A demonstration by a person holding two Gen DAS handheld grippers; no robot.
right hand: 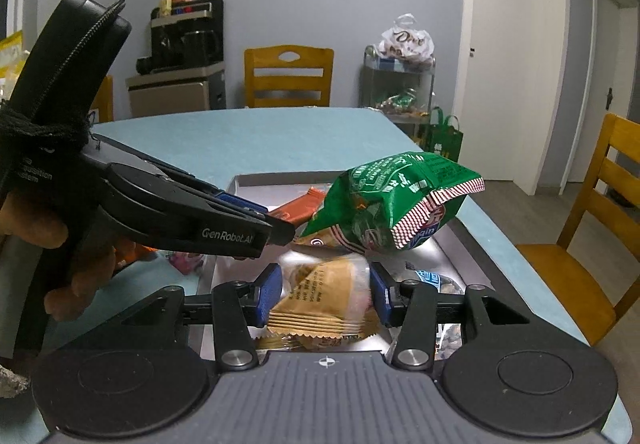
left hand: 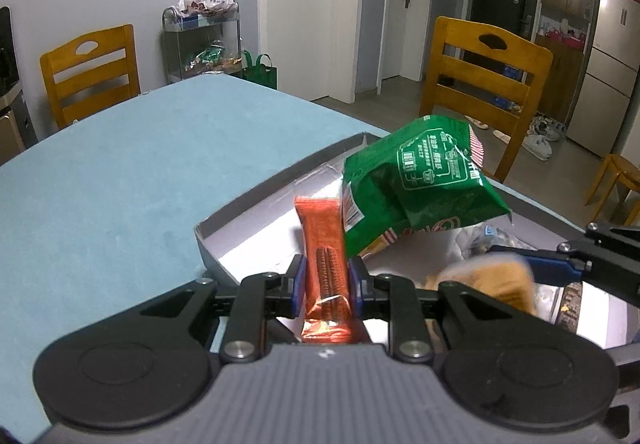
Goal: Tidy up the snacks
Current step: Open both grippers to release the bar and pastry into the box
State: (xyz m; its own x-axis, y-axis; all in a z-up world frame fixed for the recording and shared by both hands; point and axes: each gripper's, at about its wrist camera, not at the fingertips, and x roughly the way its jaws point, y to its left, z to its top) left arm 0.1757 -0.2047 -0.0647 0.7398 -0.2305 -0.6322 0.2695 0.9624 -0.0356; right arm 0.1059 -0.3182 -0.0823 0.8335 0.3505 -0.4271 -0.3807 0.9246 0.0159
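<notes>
Snack sorting, partly done: a shallow grey box [left hand: 224,215] is sitting on the blue table [left hand: 120,171] and already holding several items. Left gripper [left hand: 327,276] is clamping a slim orange wafer bar [left hand: 324,244] between its blue pads, the bar standing upright over the near left end of the box and not yet laid down. Right gripper [right hand: 326,286] is gripping a tan biscuit packet [right hand: 320,296] crosswise, hovering low over the box floor. A green snack bag [right hand: 392,199] is lying tilted across the middle of the box, propped on what is beneath it. A blue-labelled clear packet [right hand: 434,280] is resting in the right part of the box; its contents are too blurred to name. Outside the box, small pink and orange wrappers [right hand: 184,260] are lying on the table behind the left tool, apparently still waiting. Judged remaining: setting down both held packets, collecting the loose wrappers, and probably straightening the green bag.
</notes>
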